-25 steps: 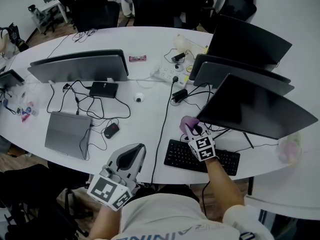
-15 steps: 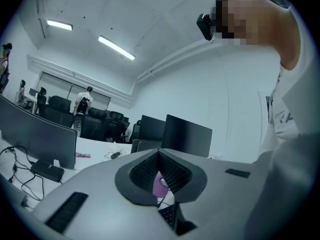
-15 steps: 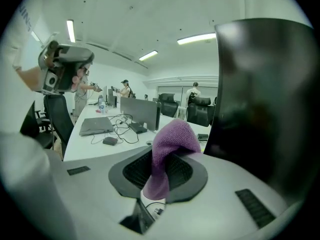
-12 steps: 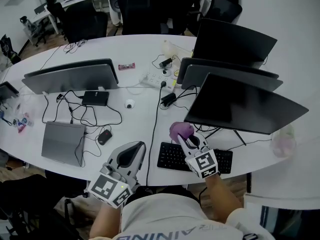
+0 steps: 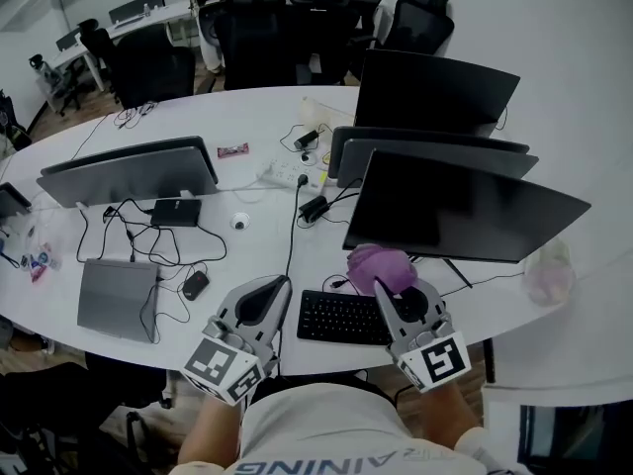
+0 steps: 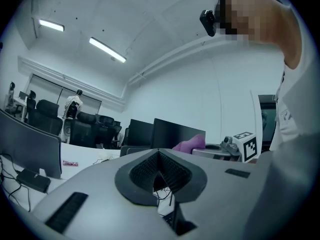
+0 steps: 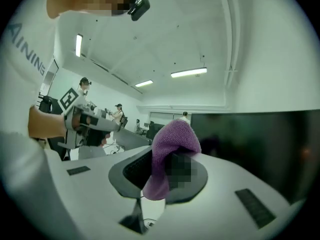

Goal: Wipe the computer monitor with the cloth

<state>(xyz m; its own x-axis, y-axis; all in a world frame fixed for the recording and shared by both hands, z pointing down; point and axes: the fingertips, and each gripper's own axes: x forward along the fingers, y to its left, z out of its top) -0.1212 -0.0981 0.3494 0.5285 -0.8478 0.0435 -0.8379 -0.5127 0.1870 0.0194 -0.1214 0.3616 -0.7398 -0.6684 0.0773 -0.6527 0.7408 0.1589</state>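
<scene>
A purple cloth (image 5: 380, 266) is pinched in my right gripper (image 5: 388, 283), which is raised above the black keyboard (image 5: 344, 319). The cloth hangs just below the lower left edge of the nearest black monitor (image 5: 465, 211). In the right gripper view the cloth (image 7: 170, 154) bulges out of the shut jaws, with the dark monitor screen (image 7: 260, 149) close on the right. My left gripper (image 5: 259, 303) is held at the table's near edge, left of the keyboard, jaws shut on nothing. From the left gripper view the cloth (image 6: 189, 144) shows beyond my left gripper (image 6: 159, 165).
Two more black monitors (image 5: 435, 92) stand behind the nearest one. A grey monitor (image 5: 129, 171), a closed laptop (image 5: 117, 297), a mouse (image 5: 195, 285), a power strip (image 5: 285, 174) and loose cables lie on the white table (image 5: 247, 117). Office chairs (image 5: 257, 28) stand beyond it.
My right gripper has pulled back toward me and lifted with the cloth, from beside the monitor's lower left corner to above the keyboard. The head view has shifted. My left gripper has hardly moved.
</scene>
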